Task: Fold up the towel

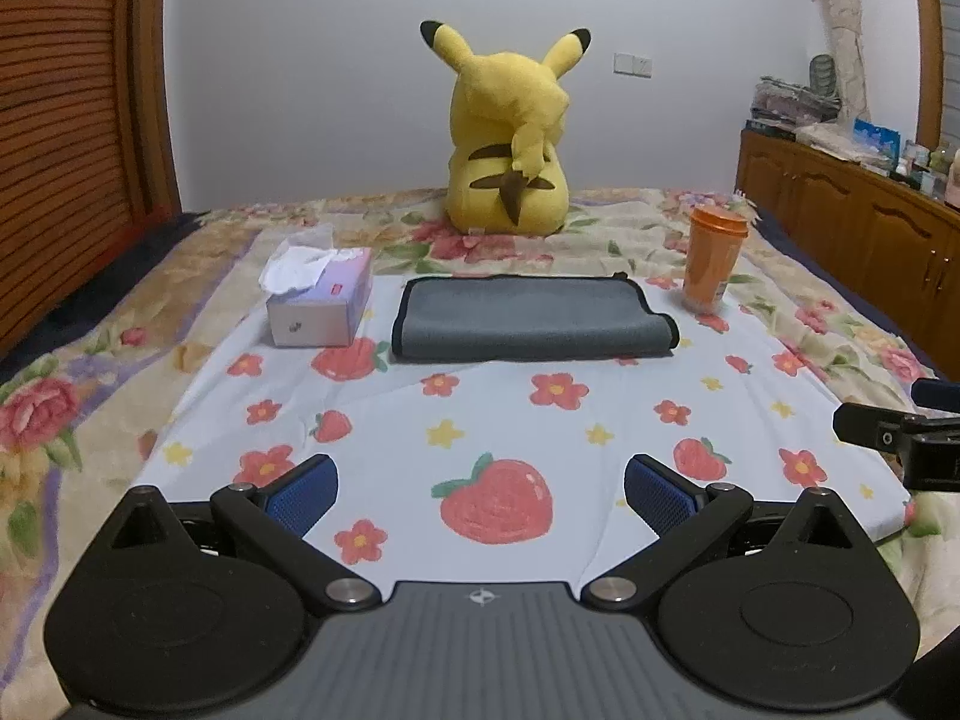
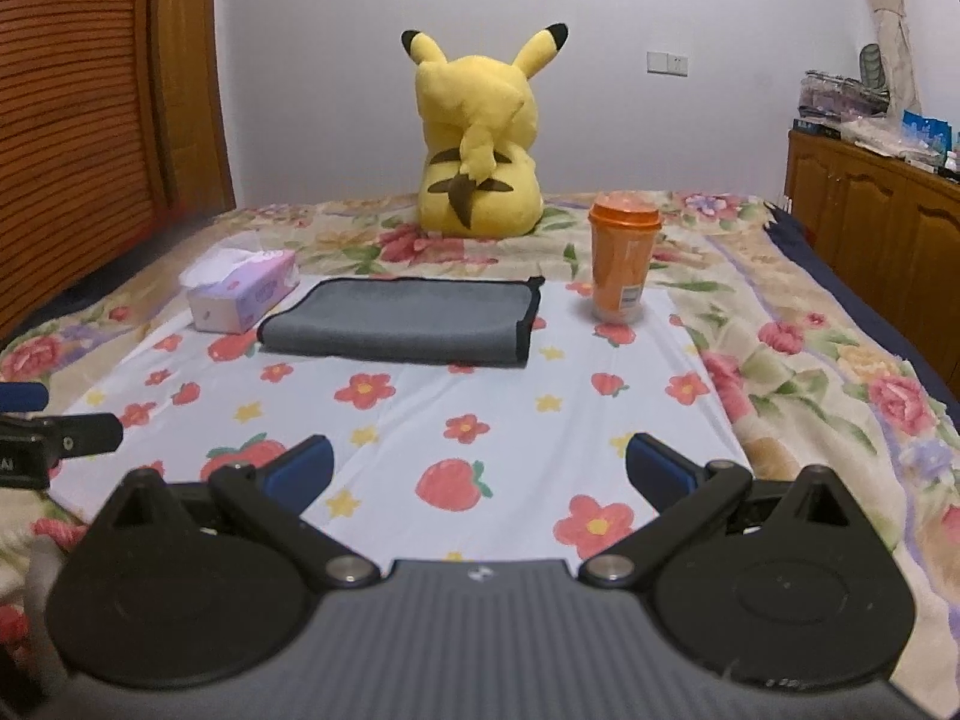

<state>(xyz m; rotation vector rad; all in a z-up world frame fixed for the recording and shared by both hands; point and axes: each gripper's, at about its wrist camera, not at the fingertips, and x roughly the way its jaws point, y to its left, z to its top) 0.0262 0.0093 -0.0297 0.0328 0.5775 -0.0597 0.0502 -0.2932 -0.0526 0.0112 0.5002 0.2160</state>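
Note:
A grey towel with black edging [image 1: 531,318] lies folded flat on a white cloth with strawberry and flower print [image 1: 540,420], on a bed. It also shows in the right wrist view [image 2: 405,324]. My left gripper [image 1: 480,492] is open and empty, well in front of the towel, above the cloth. My right gripper [image 2: 480,471] is open and empty too, also well short of the towel. Each gripper shows at the edge of the other's view.
A tissue box [image 1: 321,300] stands left of the towel. An orange lidded cup [image 1: 714,258] stands to its right. A yellow Pikachu plush [image 1: 510,138] sits behind. A wooden cabinet [image 1: 852,228] with clutter runs along the right; a wooden headboard [image 1: 66,138] stands on the left.

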